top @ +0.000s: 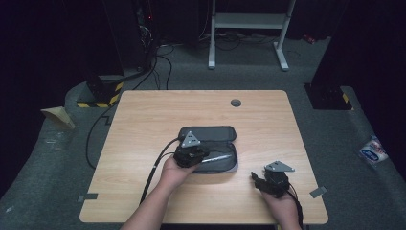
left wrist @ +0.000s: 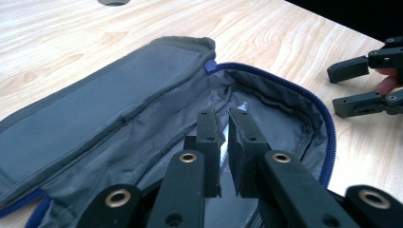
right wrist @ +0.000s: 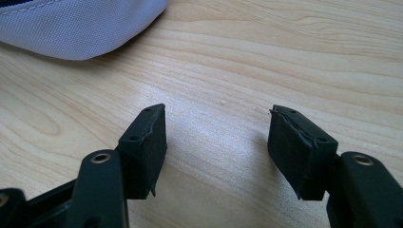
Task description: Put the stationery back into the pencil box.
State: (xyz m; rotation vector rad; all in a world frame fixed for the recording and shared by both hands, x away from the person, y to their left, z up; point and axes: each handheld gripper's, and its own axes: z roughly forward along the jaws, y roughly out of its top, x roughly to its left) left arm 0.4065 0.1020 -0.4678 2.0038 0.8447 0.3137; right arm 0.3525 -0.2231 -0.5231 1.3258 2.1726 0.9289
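Your left tongs [left wrist: 227, 124], at the bottom middle of the left gripper view, are pinched almost closed inside the open grey pencil case [left wrist: 142, 109], with nothing clearly between them. A pen [top: 216, 157] lies in the case at mid-frame of the high view. Your right tongs [right wrist: 216, 142] hover wide and empty over the wooden surface [right wrist: 285, 57]. Judging by this, you're packing the case; next, withdraw and zip it.
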